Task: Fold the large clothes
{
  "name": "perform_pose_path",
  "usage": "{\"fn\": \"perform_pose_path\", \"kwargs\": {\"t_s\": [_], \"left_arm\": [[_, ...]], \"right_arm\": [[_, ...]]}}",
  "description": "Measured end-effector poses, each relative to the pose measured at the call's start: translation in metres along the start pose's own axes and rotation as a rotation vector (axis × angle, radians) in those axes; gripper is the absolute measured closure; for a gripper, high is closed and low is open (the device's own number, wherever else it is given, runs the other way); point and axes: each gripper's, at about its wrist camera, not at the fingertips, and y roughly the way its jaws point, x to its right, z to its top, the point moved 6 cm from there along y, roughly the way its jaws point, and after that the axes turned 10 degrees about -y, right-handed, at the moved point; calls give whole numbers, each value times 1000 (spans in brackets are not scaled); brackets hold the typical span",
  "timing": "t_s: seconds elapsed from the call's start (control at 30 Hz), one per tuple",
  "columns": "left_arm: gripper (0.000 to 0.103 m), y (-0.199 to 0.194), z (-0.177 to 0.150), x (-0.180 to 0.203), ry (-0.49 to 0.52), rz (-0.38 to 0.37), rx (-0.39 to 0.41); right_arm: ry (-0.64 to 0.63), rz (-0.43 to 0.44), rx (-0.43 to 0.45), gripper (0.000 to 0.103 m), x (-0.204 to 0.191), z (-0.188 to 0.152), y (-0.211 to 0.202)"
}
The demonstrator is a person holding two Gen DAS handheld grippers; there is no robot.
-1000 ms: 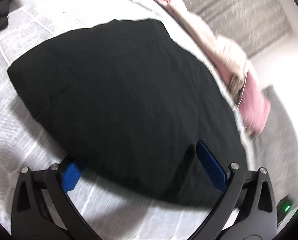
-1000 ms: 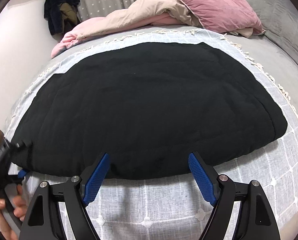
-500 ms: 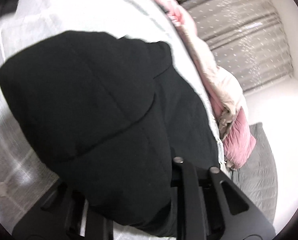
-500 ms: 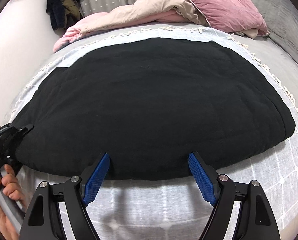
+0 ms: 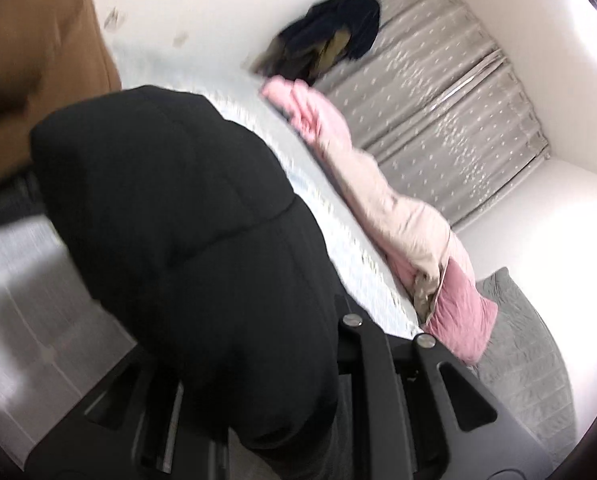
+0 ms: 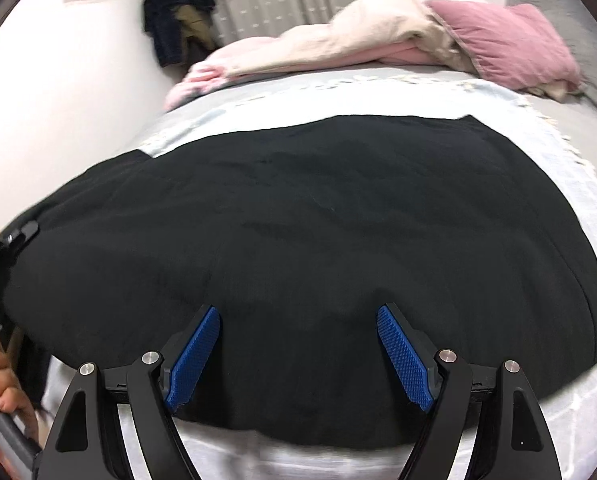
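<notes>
We've got the black garment [image 6: 298,240] spread flat over most of the bed [image 6: 570,412], long axis running along the near edge of the bed, left corner to right corner. The left gripper [image 5: 258,400] has just closed its jaws on the garment's near-left corner; fabric sits between them and bulges up in front of the lens (pads hidden under the cloth, so we read the clamp from the bunching). In the left wrist view that corner is off the bed w/ the bedspread visible beneath it.

The right gripper [image 6: 298,356] has its jaws wide apart, nothing pinched. Its blue pads [image 6: 402,360] straddle the garment's near hem, approx the middle-to-right stretch of that edge, cloth lying between and just beyond them but untouched by either pad as far as we can tell.

So the relation that matters: hem lies straight ahead of and under the right jaws, running crosswise to them. We judge the right hand needs to drop and pinch that hem, then both carry the near edge toward the far edge by the pink pillow [image 6: 506,40].
</notes>
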Motion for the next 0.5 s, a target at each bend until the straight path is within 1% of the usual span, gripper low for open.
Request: {"fn": "perform_pose_path", "kwargs": {"t_s": [0.03,0.1,0.17,0.23,0.27,0.3,0.37,0.43,0.47,0.5], "left_arm": [[83,-3,3,3,20,-3,21],[83,-9,8,9,60,-19,46],[83,-11,7,17,107,-55,45],[83,-5,1,31,162,-81,38],[83,-4,-9,43,219,-100,36],[83,1,-10,52,266,-111,39],[82,-2,-27,80,391,-160,42],[81,-4,-43,103,489,-212,19],[79,-2,-57,117,554,-241,-5],[79,0,-67,126,594,-257,-25]], "right_arm": [[-19,32,3,21,-9,1,2],[-37,66,5,21,-20,2,6],[-55,110,-21,21,-31,0,18],[-38,158,-92,21,-35,-5,39],[-28,169,-110,21,-34,-6,44],[-12,190,-135,21,-31,-8,52],[6,229,-155,21,-22,-4,56],[30,267,-165,21,-15,-2,54],[45,294,-171,21,-10,-1,51],[57,314,-172,21,-6,0,48]]}}
